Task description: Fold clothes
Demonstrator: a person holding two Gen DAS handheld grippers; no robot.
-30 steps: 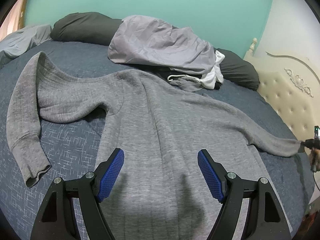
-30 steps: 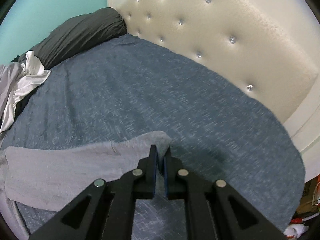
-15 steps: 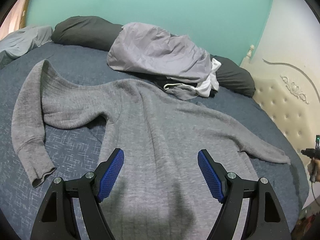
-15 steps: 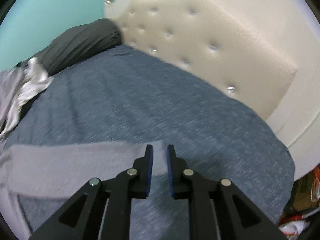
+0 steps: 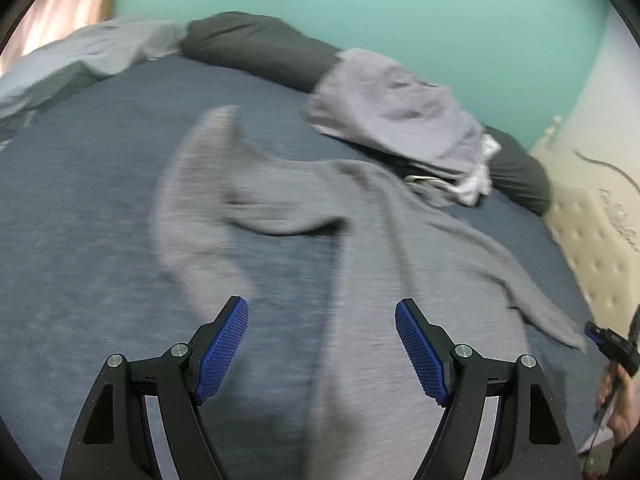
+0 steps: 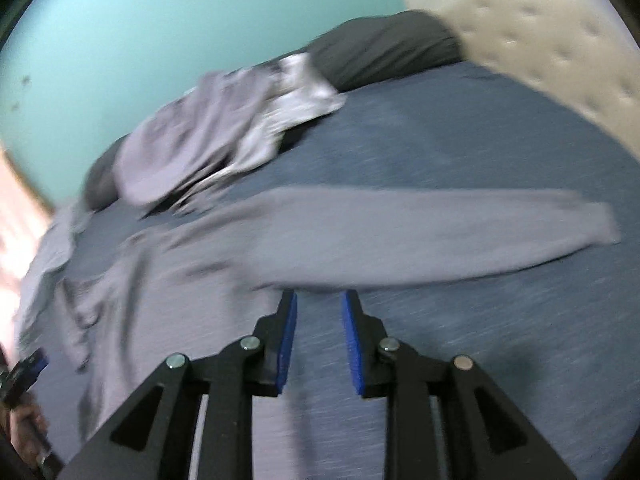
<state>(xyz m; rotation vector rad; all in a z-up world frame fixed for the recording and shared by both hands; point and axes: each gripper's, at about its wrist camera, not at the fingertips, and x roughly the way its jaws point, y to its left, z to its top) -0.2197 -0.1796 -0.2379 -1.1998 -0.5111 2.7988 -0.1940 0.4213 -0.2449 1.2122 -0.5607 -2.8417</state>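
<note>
A grey long-sleeved sweater (image 5: 384,264) lies spread flat on the blue bed. Its left sleeve (image 5: 188,216) bends back toward me; its right sleeve (image 6: 420,232) lies stretched out straight toward the headboard. My left gripper (image 5: 322,346) is wide open and empty above the sweater's lower body. My right gripper (image 6: 318,336) is open and empty, just short of the right sleeve near the armpit. It also shows small at the right edge of the left wrist view (image 5: 608,340). Both views are motion-blurred.
A pile of light grey and white clothes (image 5: 404,120) sits at the back on dark pillows (image 5: 260,48). A cream tufted headboard (image 6: 560,40) runs along the right side. A grey blanket (image 5: 80,60) lies at the far left. The wall is teal.
My right gripper opened, let go of the right sleeve cuff and swung left toward the sweater's body. My left gripper stayed open and turned left.
</note>
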